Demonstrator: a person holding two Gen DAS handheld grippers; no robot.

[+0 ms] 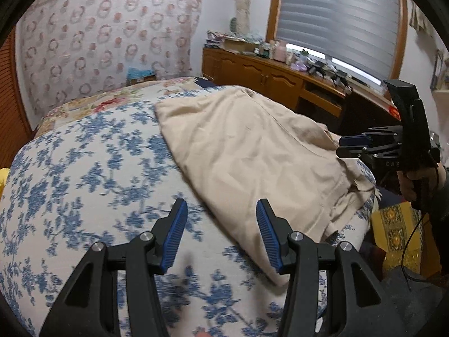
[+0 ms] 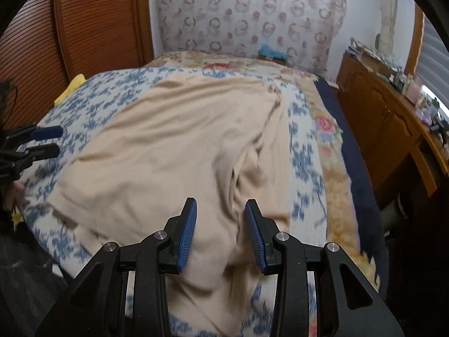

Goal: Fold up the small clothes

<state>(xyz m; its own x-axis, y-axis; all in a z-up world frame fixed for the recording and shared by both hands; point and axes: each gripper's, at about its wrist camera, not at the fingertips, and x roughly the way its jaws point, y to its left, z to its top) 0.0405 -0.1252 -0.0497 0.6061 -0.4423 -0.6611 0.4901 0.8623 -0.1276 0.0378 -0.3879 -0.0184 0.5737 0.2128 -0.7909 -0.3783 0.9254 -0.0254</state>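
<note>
The beige garment (image 2: 179, 151) lay spread across the blue-flowered bedspread (image 1: 84, 168), its right-hand portion bunched into folds and its near edge reaching the bed's front edge.

The left gripper (image 1: 220, 234) hovered above bare bedspread just beside the garment's left edge. Its jaws stood wide apart and held nothing. In the right wrist view it appeared at the frame's left edge (image 2: 46, 140), its two fingers separated, above the bedspread beside the garment.

The right gripper (image 2: 221, 233) was positioned over the rumpled near section of the garment. Its jaws were moderately open with cloth visible between the blue pads (image 2: 188, 236); no grip on the fabric was evident. In the left wrist view it appeared at the right (image 1: 353, 144), above the garment's bunched side.

A wooden cabinet (image 1: 269, 78) carrying assorted clutter stood beside the bed under a window blind (image 1: 336, 19). A patterned cover (image 2: 247, 14) hung behind the bed's head.
</note>
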